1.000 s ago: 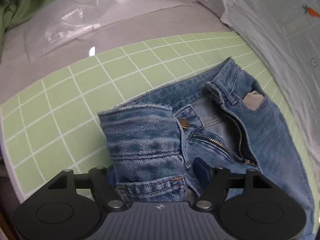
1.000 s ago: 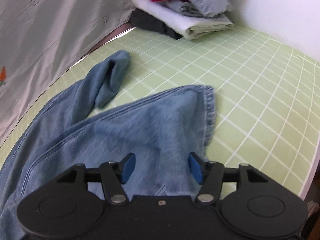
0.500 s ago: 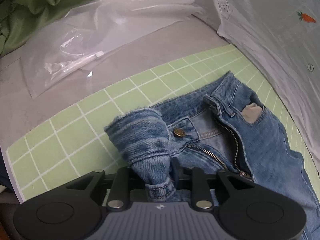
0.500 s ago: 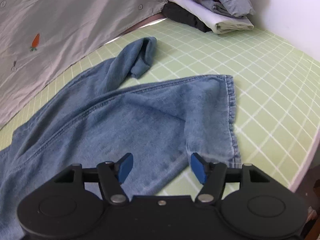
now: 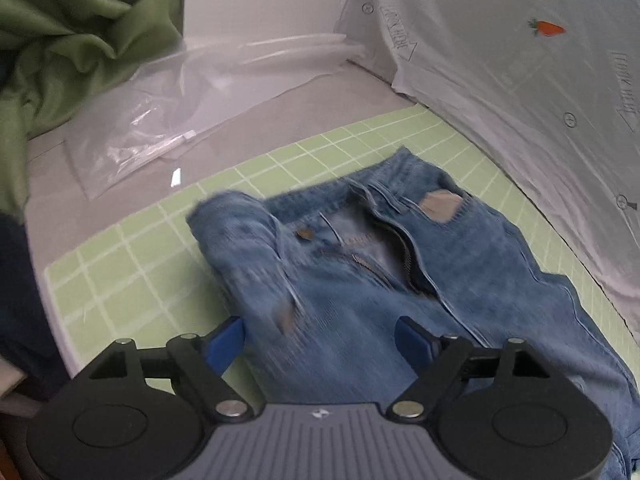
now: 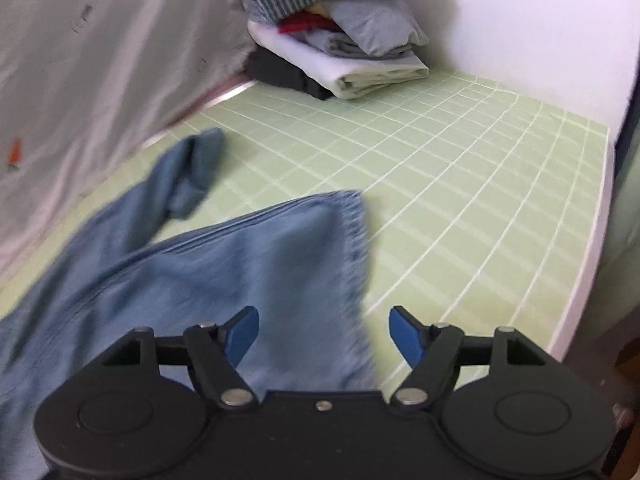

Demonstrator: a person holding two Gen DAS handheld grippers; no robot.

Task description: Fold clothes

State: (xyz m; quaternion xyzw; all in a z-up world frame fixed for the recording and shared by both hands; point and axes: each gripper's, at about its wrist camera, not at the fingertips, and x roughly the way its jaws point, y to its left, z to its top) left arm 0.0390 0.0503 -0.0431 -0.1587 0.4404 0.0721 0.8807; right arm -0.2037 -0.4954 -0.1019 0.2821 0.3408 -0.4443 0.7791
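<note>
Blue jeans (image 5: 360, 280) lie on the green grid mat (image 5: 132, 248), waist end toward the left wrist view, zipper open and one waistband corner bunched up at the left. My left gripper (image 5: 320, 342) hovers open just above the waist, with no denim between its fingers. In the right wrist view the near leg (image 6: 248, 264) lies flat with its hem (image 6: 354, 236) toward the mat's middle. The far leg's end (image 6: 196, 168) is folded over itself. Over the near leg's edge, my right gripper (image 6: 323, 336) is open and holds nothing.
A stack of folded clothes (image 6: 336, 40) stands at the mat's far corner. A white sheet with a carrot print (image 5: 520, 80) hangs along the back. A clear plastic bag (image 5: 160, 128) and a green cloth (image 5: 60, 40) lie left of the mat. The table edge (image 6: 592, 240) runs along the right.
My left gripper was shut on the bunched waistband corner half a second ago; it has now opened, let go and drawn back. The right gripper stayed open and shifted over the leg.
</note>
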